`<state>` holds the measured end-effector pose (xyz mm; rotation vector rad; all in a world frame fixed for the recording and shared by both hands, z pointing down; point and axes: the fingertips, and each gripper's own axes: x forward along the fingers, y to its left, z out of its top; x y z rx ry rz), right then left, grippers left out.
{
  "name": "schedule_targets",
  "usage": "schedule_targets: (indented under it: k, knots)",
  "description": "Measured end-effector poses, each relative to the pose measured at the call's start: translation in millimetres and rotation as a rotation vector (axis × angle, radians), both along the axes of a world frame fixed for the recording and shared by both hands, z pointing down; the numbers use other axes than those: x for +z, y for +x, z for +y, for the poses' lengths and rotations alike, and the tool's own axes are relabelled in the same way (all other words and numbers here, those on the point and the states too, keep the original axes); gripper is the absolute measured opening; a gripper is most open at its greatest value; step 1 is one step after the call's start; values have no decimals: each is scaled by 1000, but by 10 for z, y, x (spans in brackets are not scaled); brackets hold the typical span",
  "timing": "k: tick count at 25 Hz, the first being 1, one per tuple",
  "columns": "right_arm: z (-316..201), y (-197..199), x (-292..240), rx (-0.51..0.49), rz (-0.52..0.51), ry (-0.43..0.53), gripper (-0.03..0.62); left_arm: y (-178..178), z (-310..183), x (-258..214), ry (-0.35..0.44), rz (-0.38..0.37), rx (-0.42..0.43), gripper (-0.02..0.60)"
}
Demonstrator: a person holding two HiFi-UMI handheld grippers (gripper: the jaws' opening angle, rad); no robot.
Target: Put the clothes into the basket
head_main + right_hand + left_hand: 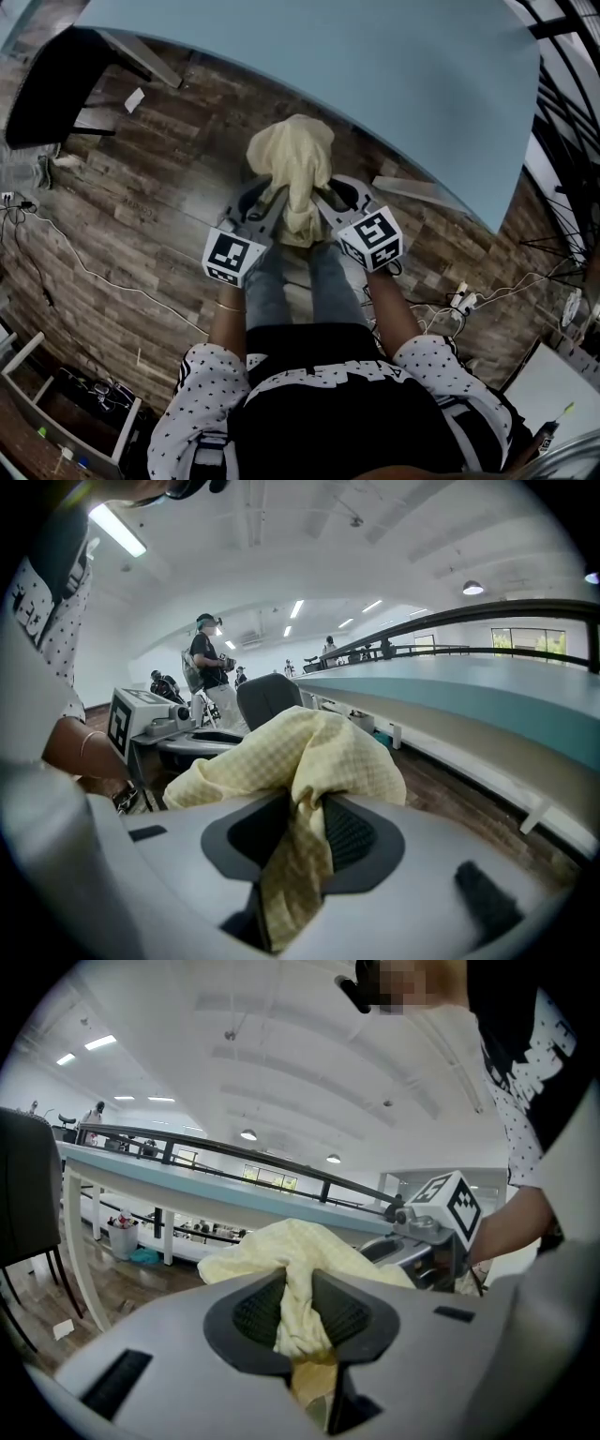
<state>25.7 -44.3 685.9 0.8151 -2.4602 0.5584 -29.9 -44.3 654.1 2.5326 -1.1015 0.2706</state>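
A pale yellow checked cloth (295, 164) hangs bunched in the air in front of me, over the wooden floor and near the edge of the light blue table (375, 66). My left gripper (265, 202) is shut on the cloth's lower left part, and the fabric (300, 1246) is pinched between its ribbed pads. My right gripper (330, 200) grips the same cloth (309, 747) from the right, with a strip of fabric hanging down between its jaws. The two grippers are close together, pointing at each other. No basket shows in any view.
A black chair (47, 84) stands at the left by the table end. White cables (103, 277) trail over the plank floor (141, 187). A shelf with small items (56, 422) is at the lower left. Other people (208, 667) stand far off in the right gripper view.
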Motion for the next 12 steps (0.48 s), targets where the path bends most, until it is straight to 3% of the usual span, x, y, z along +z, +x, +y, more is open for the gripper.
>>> schedule_targets:
  k: [12]
  knots:
    - [-69,110,180,57,52,-42,137,-52,-51,95,-30,13,-23,77]
